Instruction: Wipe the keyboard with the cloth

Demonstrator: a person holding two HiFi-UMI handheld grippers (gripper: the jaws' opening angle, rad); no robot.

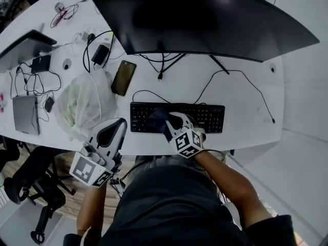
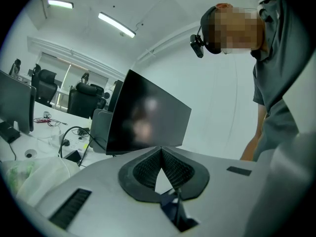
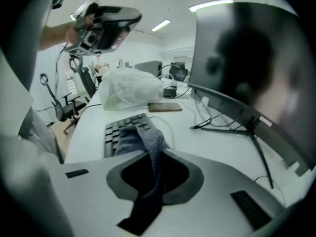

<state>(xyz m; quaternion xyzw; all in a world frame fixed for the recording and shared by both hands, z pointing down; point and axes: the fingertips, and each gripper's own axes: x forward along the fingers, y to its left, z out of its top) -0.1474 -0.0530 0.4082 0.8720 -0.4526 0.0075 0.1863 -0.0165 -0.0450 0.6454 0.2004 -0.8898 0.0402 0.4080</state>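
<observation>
My right claw [image 3: 154, 157] is clamped on the cloth [image 1: 158, 119], which lies on the keyboard's [image 1: 210, 118] left half; my left claw [image 2: 160, 151] is closed and empty. I'd drag the cloth flat along the rows, pressing lightly.

On the surface [image 1: 246, 86], before the monitor [image 1: 205, 19]: keyboard [image 1: 207, 118], with cloth [image 1: 156, 119] on its left half. Left of the keyboard, plastic bag [image 1: 82, 104]; behind and between them, phone [image 1: 123, 78].

Keyboard [image 1: 205, 118] and monitor [image 1: 205, 19] are black, cloth [image 1: 159, 120] dark blue, desk [image 1: 246, 94] white. Left gripper [image 2: 160, 149] and right gripper [image 3: 151, 153] are grey, with cubes [image 1: 91, 170] in black-and-white squares.
</observation>
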